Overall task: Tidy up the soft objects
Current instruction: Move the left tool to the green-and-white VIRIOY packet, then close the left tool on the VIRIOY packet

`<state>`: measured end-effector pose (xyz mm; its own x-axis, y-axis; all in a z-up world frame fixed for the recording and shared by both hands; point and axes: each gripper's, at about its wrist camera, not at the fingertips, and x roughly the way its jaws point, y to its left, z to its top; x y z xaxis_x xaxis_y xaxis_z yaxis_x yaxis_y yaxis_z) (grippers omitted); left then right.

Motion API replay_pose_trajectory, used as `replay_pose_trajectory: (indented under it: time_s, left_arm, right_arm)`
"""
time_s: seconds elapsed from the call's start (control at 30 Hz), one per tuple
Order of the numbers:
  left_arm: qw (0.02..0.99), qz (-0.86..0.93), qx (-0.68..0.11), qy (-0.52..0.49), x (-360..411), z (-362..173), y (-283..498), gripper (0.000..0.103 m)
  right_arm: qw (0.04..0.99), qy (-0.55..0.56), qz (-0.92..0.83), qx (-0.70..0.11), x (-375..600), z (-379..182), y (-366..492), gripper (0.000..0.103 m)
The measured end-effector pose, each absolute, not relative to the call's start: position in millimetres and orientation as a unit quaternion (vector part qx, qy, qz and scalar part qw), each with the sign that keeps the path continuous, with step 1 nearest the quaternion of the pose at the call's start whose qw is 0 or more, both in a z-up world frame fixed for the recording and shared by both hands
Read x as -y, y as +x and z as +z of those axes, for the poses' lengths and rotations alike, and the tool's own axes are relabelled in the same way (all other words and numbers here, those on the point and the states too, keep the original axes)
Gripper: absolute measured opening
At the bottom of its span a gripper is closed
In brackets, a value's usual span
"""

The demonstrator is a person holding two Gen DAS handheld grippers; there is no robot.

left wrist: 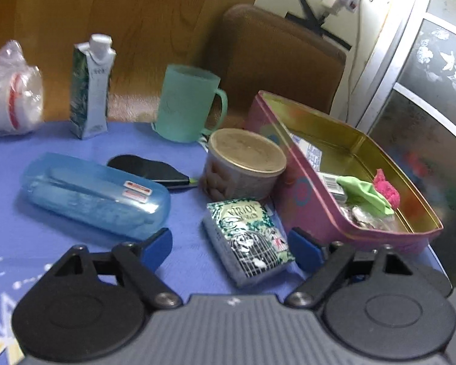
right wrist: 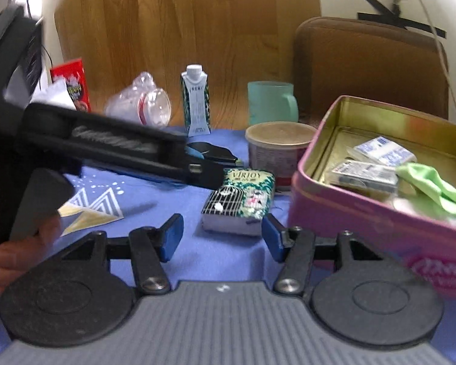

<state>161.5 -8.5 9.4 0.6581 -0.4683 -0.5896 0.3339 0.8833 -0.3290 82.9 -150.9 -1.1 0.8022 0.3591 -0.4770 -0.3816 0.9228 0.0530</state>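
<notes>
My left gripper (left wrist: 229, 248) stands moderately wide with nothing between its blue pads; the pocket tissue pack (left wrist: 249, 240) lies on the blue worktop (left wrist: 182, 200) just ahead of it, nearer the right-hand pad. My right gripper (right wrist: 222, 237) is likewise parted and empty, and the same pack sits just beyond its fingertips, close to the right one. In that view my left tool reaches across from the left, its tip just beside the pack's far corner; whether it touches I cannot tell.

Beside the pack is the open pink tin (right wrist: 328, 210), which I judge to be the place for soft things. It already holds two tissue packs (right wrist: 377, 158), a green cloth (right wrist: 431, 188) and something fuzzy and pink (left wrist: 386, 187), so a good part of the sorting looks done.

The loose tissue pack looks to be the next soft item left. Further back stand a round tub (left wrist: 243, 164), a mint mug (left wrist: 188, 106), a carton (left wrist: 91, 88), a blue plastic case (left wrist: 94, 194) and a crumpled clear bag (left wrist: 12, 91); the bag might count too, the rest look hard.
</notes>
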Motion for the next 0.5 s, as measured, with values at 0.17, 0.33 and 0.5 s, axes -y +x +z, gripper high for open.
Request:
replay_pose_trajectory:
  time_s: [0.17, 0.33, 0.5]
  left_arm:
    - [0.886, -0.246, -0.374, -0.124, 12.6, -8.1, 174.6, 0.039]
    - [0.884, -0.240, -0.380, -0.131, -1.8, -3.3, 139.5, 0.037]
    - [0.882, -0.243, -0.377, -0.146, -25.7, -6.1, 80.1, 0.043]
  right_arm:
    - [0.942, -0.045, 0.171, -0.287, 139.5, -14.3, 104.7, 0.069]
    - [0.941, -0.029, 0.197, -0.274, 140.1, -11.9, 86.5, 0.068]
    - [0.927, -0.044, 0.259, -0.270, 137.5, -13.3, 30.5, 0.068]
